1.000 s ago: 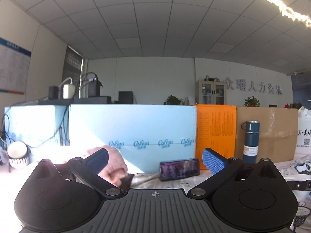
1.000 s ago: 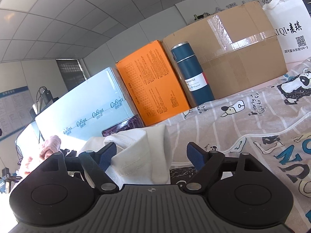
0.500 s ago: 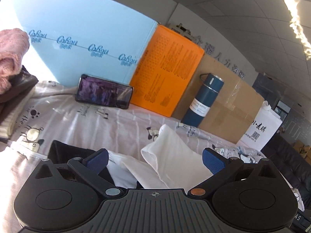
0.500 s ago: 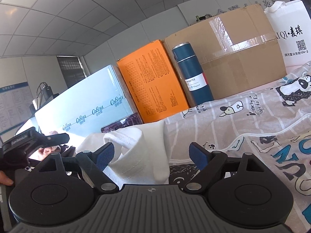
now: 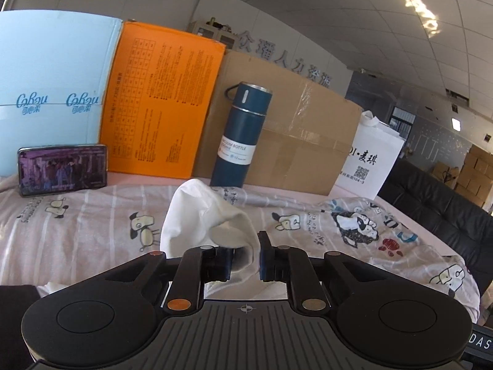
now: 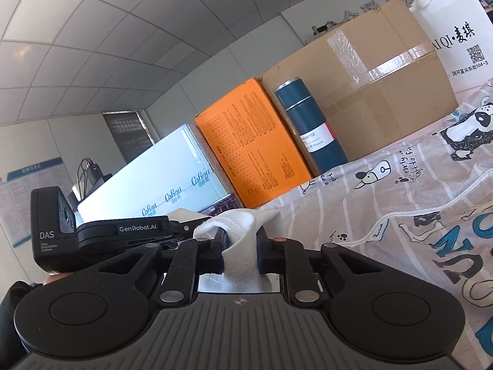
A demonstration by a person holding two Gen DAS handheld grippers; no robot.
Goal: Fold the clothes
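Currently, the left gripper (image 5: 245,257) has nearly closed on the white garment (image 5: 200,219), which lies bunched on the printed sheet (image 5: 92,231) at 12 o'clock. The right gripper (image 6: 240,252) clamps its hem. Lift both evenly and keep the fabric taut. Garment type and full outline are hidden.

White garment (image 5: 203,215): near end hidden behind left tool (image 5: 245,260) body; can't tell how much cloth sits between fingers. In right wrist view, most of white garment (image 6: 243,240) hidden behind right tool (image 6: 242,254). Phone (image 6: 220,207) mostly hidden behind cloth there. Blue box (image 5: 52,92) cut off by left edge. White bag (image 6: 456,30) cut off by right edge. Print on orange box (image 5: 160,101) too small to read. Bottle (image 5: 240,135) label partly unreadable.
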